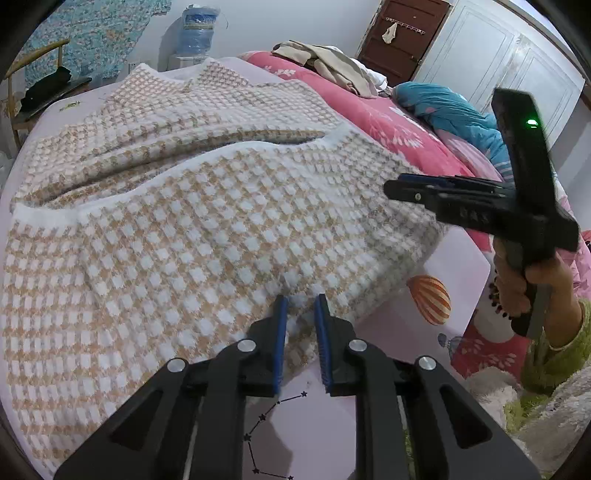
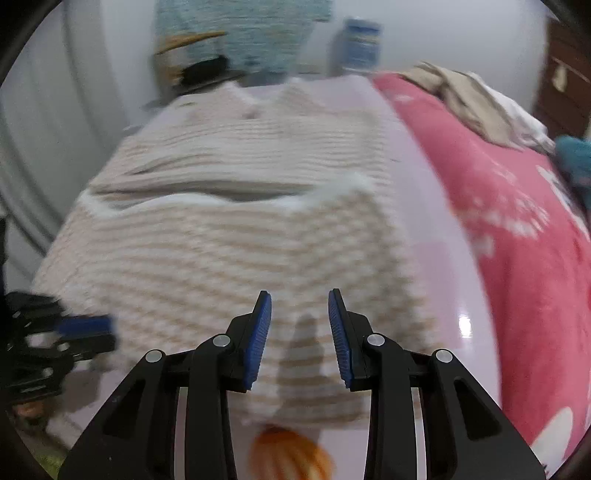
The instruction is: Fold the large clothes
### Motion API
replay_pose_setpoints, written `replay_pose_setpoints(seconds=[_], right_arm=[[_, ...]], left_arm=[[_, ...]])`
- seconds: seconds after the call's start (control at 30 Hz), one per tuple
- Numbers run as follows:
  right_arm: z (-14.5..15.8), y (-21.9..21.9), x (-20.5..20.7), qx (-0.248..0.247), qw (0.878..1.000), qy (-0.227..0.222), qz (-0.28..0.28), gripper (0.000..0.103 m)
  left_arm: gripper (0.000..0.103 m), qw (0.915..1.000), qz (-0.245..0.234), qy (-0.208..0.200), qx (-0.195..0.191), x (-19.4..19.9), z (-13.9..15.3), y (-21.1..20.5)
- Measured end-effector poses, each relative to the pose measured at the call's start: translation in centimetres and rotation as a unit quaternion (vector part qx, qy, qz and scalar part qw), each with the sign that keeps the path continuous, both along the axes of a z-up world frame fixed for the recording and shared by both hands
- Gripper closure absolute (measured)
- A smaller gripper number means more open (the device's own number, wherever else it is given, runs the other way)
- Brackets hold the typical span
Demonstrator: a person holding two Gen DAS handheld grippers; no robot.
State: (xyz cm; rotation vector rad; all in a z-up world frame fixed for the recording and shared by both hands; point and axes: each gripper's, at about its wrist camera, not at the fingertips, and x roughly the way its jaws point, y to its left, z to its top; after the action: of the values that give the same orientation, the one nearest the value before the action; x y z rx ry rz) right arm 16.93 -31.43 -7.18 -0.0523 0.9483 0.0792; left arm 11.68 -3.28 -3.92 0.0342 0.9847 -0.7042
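A big knitted sweater (image 1: pixel 207 229) in a beige and white check lies spread flat on a lilac bed sheet (image 1: pixel 458 258). Its lower part is folded up, and the white hem band runs across the middle. My left gripper (image 1: pixel 301 302) is at the near edge, shut on the knit, which fills the narrow gap between its blue pads. My right gripper (image 1: pixel 391 190), held by a hand (image 1: pixel 517 288) in a green sleeve, hovers above the sweater's right side. In the blurred right wrist view the right gripper (image 2: pixel 300 299) is open and empty over the sweater (image 2: pixel 236 251), with the left gripper (image 2: pixel 107 328) low at the left.
A pink quilt (image 1: pixel 369 110) borders the sheet on the right, with a heap of beige clothes (image 1: pixel 325 62) and a blue pillow (image 1: pixel 443 107) on it. Beyond the bed stand a water bottle (image 1: pixel 195 33), a chair (image 1: pixel 37 74), a brown door (image 1: pixel 402 33) and a white wardrobe (image 1: pixel 498 62).
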Motion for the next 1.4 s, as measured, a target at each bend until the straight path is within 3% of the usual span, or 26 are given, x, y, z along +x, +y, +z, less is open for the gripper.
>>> replay_pose_setpoints(seconds=[0.03,0.1,0.2,0.33,0.4,0.5,0.6,0.67,0.77,0.9,1.07,1.2,1.3,1.4], right_arm=[[-0.6,-0.9,0.3,-0.007,1.000,0.008,-0.017,0.073],[-2.4,-2.2,1.0,-0.016,0.999,0.030,-0.037,0.084],[-2.3,-3.0,1.0,0.000,0.999,0.033,-0.042,0.085],[-0.2,-3.2,0.8,0.007,0.999,0.005,-0.049,0.082],[-0.8,-3.9,1.0,-0.010,0.998,0.010,-0.065,0.083],[-2.3,-5.2,1.3,0.005,0.997,0.026,-0.076,0.083],[-0.5,-4.5,1.1,0.006,0.997,0.017,-0.070,0.081],[1.1,-3.6,0.2,0.027,0.999,-0.004,-0.043,0.080],[3.4,-0.3,-1.5,0.077,0.996,-0.023,0.043,0.080],[2.4,4.4,-2.8,0.114,0.983,0.004,0.145,0.080],[-2.8,7.3,-1.5,0.061,0.985,0.065,0.151,0.081],[-1.2,7.6,-1.4,0.032,0.985,0.053,0.160,0.084],[1.0,8.6,-3.3,0.062,0.978,0.019,0.199,0.084],[0.5,10.5,-3.6,0.072,0.969,0.022,0.235,0.084]], left_arm=[[0.087,1.0000,0.000,-0.001,0.001,0.0,-0.1,0.0],[0.087,1.0000,-0.002,-0.004,0.003,0.0,-0.2,0.0],[0.088,1.0000,0.000,-0.002,0.001,0.3,-0.1,0.2],[0.088,1.0000,0.002,0.002,-0.004,0.2,-0.3,0.3],[0.088,1.0000,0.003,0.003,-0.007,0.3,-0.3,0.4],[0.088,0.9999,0.003,0.007,-0.015,0.4,-0.3,0.6],[0.088,0.9999,0.003,0.003,-0.016,0.0,0.6,1.1],[0.088,0.9998,0.004,-0.012,-0.017,-0.7,1.7,1.8],[0.088,0.9997,0.014,-0.013,-0.016,-1.4,2.4,2.8],[0.088,0.9988,0.047,0.014,-0.003,-1.0,0.5,3.8],[0.088,0.9973,0.065,0.027,-0.021,-0.5,-0.9,4.2],[0.088,0.9972,0.070,0.011,-0.023,-1.2,0.5,4.7],[0.088,0.9958,0.088,-0.015,-0.018,-2.0,1.5,5.9],[0.088,0.9935,0.113,0.013,0.011,-1.2,-0.9,6.5]])
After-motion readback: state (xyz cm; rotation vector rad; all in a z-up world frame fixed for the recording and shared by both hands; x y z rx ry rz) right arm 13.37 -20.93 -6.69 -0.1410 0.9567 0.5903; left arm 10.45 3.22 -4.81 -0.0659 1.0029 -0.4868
